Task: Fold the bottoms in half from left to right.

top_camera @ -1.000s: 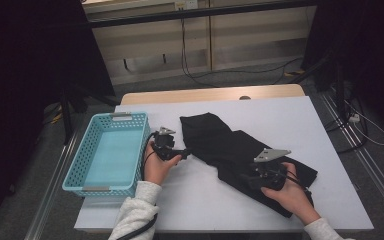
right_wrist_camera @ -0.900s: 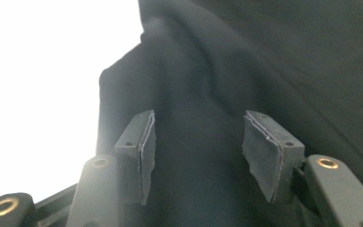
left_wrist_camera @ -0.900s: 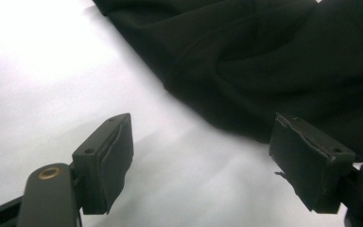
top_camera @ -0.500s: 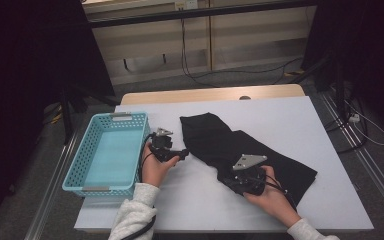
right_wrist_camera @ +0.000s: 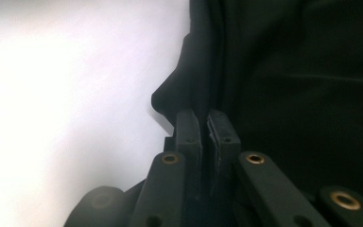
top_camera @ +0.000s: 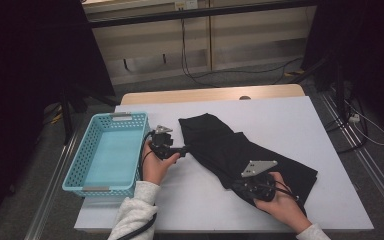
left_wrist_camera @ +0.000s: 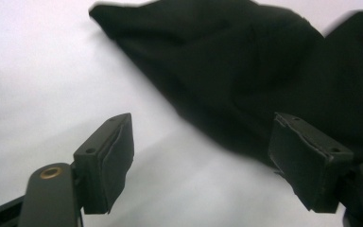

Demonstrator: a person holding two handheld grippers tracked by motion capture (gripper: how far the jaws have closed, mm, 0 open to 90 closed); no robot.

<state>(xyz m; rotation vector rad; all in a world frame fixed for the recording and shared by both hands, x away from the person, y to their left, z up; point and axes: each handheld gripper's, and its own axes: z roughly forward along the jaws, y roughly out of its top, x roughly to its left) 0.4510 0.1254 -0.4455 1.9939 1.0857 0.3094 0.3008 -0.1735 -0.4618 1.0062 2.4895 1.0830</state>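
A black cloth (top_camera: 230, 145) lies crumpled across the middle of the white table (top_camera: 290, 120). My left gripper (top_camera: 184, 149) rests at the cloth's left edge, jaws open and wide apart. In the left gripper view (left_wrist_camera: 203, 146) the cloth (left_wrist_camera: 246, 71) lies ahead of the pads and nothing is between them. My right gripper (top_camera: 236, 186) sits at the cloth's near edge. Its jaws have just been closing. In the right gripper view (right_wrist_camera: 207, 124) they are pinched on a fold of the cloth (right_wrist_camera: 302, 71).
A light blue plastic basket (top_camera: 78, 165) stands at the table's left side, close to the left hand. Bare white tabletop lies behind and to the right of the cloth. Cables run along the floor beyond the table.
The right hand has slid left along the cloth's near edge and a little closer to the person. The left hand has stayed where it was.
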